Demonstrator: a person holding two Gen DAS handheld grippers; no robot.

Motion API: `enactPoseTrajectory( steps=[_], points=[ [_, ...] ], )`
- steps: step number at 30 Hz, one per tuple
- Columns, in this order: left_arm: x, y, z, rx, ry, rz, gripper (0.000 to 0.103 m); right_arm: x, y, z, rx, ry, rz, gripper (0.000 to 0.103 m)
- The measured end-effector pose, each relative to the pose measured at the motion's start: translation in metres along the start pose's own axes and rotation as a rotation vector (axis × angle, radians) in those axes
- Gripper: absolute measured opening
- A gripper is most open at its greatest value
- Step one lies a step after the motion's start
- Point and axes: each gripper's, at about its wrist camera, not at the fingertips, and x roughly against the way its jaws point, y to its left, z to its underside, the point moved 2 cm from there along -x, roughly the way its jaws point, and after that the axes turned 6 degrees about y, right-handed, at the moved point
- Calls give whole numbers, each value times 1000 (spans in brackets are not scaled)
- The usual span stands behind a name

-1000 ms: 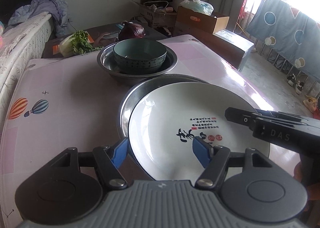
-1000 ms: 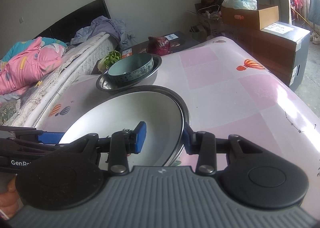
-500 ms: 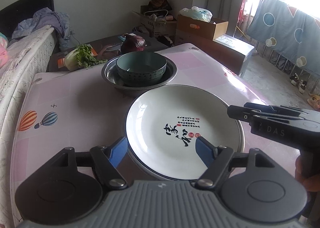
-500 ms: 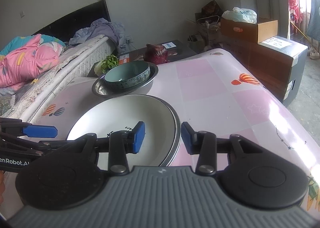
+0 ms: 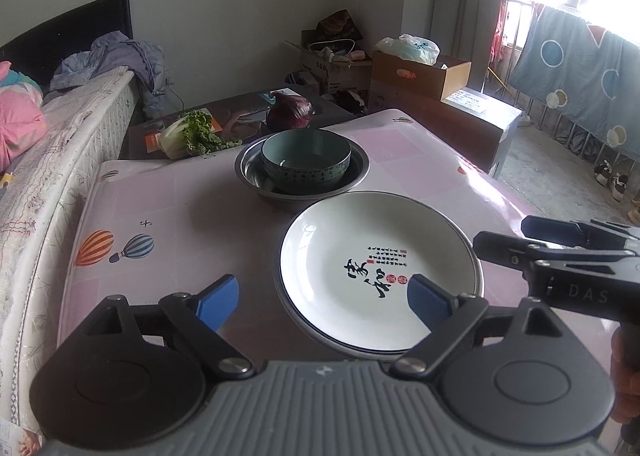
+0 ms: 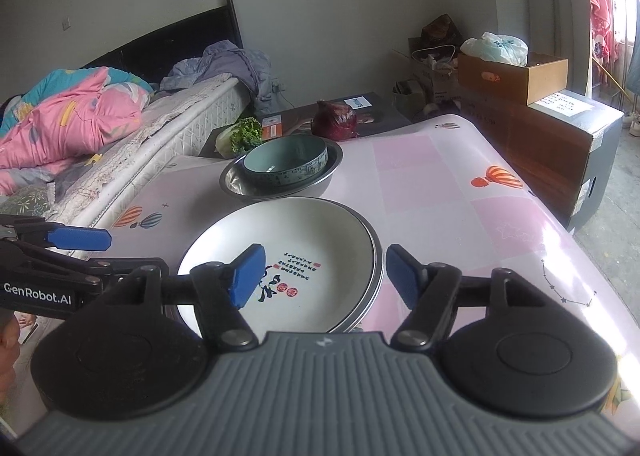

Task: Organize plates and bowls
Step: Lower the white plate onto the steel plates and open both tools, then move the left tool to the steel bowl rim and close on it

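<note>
Sitting flat on the table [image 5: 168, 216] now: white plate [image 5: 380, 268], nested on a metal plate whose rim [image 6: 374, 276] is peeking out along the right side. Lying just beyond, touching or nearly so: metal bowl [image 5: 256, 176] with the teal bowl [image 5: 306, 160] inside it.

Left gripper [image 5: 322, 302] opening wide, nothing between the pads, the plate's near-left rim lying between and just ahead of them but not pinched. Right gripper [image 6: 322, 274] opening too, gripping nothing, hanging above the plate's near-right rim with that edge showing below the gap.

Flanking the plate stack from the near side, one gripper per flank, both angling down toward it. Round plate, so no long axis to be lining up on. Bowls lying straight ahead past the plate, about centred between the two; right gripper looking slightly nearer to that stack, though hard to be judging through the fisheye. Looking like the stacking is mostly done; any further reach meaning going forward over the plate.
</note>
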Motion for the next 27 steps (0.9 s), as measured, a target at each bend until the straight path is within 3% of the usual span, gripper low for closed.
enactPoseTrajectory(
  steps=[13,21,27],
  points=[
    [25,6,-8,-17,-68,-32,99,26,-6,-35,-7,12,-46,72],
    [10,18,-25,-20,-95,-77,103,2,-17,-67,10,52,-45,72],
    [-23,47,-43,83,-61,-15,103,-35,-28,-91,-1,94,-55,72]
  ],
)
